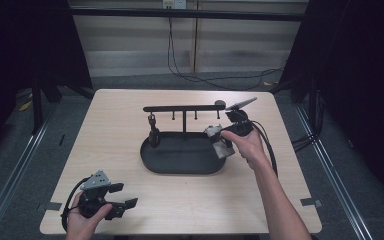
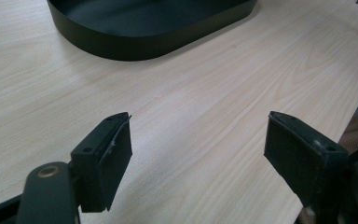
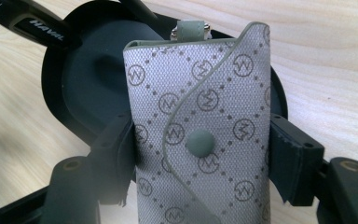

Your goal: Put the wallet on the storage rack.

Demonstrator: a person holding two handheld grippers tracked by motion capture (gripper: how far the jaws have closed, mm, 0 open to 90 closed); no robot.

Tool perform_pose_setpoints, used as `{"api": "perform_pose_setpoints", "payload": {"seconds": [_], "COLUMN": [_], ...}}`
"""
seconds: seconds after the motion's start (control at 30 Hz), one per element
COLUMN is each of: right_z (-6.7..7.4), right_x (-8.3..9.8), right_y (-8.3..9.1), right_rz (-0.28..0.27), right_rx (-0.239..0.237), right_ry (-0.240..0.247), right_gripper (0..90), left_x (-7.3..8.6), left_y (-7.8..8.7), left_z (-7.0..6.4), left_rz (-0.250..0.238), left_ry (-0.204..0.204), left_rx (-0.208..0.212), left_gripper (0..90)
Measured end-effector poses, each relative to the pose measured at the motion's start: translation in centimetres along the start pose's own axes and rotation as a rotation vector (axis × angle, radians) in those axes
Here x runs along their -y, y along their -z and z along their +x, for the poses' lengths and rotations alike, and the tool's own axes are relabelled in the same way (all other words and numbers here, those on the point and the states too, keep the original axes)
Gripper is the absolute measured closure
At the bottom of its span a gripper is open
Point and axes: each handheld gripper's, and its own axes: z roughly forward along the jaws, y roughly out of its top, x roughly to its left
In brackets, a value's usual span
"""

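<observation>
The right claw point(image 3: 200, 158) is clamped on a grey patterned key pouch point(image 3: 200, 135), its two black pads pressing the pouch's sides just below the level of the snap button, with the metal loop end pointing away from the hand. In the high view that claw point(image 1: 225, 142) holds the pouch point(image 1: 219, 141) over the right end of the black oval tray point(image 1: 180, 167), close beneath the right end of the black hanging rail point(image 1: 185, 108) that stands on a post rising from the tray. One item point(image 1: 153, 134) already hangs from a peg near the rail's left end; the other pegs look bare. The left claw point(image 1: 124, 196) rests low at the near left corner of the bench point(image 1: 115, 115), well apart from the tray, and its jaws stand wide with nothing between them, as the left gripper view shows over bare wood point(image 2: 200, 116). Judging from this, the work is partly done: the pouch is picked up and carried to the stand, but it is not yet hooked or set down. What remains is probably to bring its loop onto a free peg, or lower it into the tray, and let go.
</observation>
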Motion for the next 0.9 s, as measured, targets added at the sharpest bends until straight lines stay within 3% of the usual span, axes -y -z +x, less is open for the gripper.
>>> {"api": "perform_pose_setpoints", "payload": {"seconds": [0.37, 0.9], "right_z": [-0.2, 0.0], "right_x": [0.6, 1.0], "right_y": [-2.0, -5.1], "right_rz": [-0.016, 0.003], "right_rx": [-0.012, 0.009], "right_ry": [-0.014, -0.026], "right_gripper": [32.5, 32.4], "left_x": [0.0, 0.0], "left_y": [0.0, 0.0], "left_z": [0.0, 0.0], "left_rz": [0.003, 0.007], "left_ry": [0.003, -0.001], "left_rx": [0.000, 0.003], "left_gripper": [22.9, 22.9]}}
